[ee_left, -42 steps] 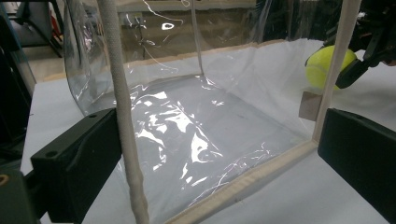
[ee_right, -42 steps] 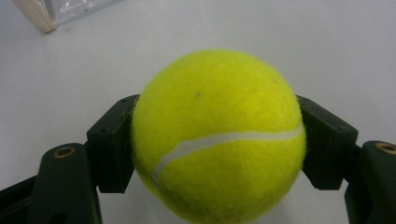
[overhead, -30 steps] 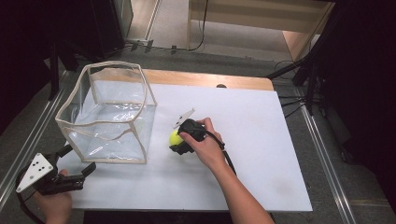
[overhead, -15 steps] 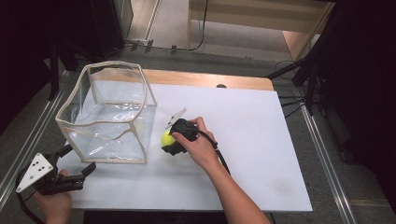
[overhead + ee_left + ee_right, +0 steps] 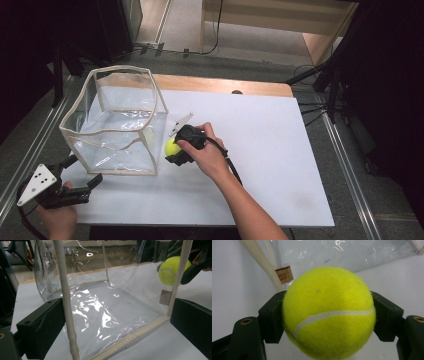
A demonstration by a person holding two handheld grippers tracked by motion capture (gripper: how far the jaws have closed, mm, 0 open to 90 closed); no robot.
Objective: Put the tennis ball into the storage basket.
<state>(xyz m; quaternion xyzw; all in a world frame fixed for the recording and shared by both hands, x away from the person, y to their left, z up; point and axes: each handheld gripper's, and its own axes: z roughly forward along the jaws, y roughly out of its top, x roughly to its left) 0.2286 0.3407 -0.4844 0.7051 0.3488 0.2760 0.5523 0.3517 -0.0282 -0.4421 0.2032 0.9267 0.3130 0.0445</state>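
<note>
Yellow ball (image 5: 328, 312) sits pinched in the right gripper (image 5: 174, 150), just beside the clear box (image 5: 114, 122); the left gripper (image 5: 82, 172) stands spread by the box corner.

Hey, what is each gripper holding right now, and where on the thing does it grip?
The right gripper clamps the fuzzy yellow-green tennis ball across its middle, one jaw on each side. The left gripper holds nothing; its jaws stand open near the clear plastic box.

I see 1 white tabletop (image 5: 270, 150), with 1 wooden strip (image 5: 220, 84) along its far edge, 1 dark spot (image 5: 237, 92) on that strip, and cables (image 5: 311, 108) on the floor past its right edge.
</note>
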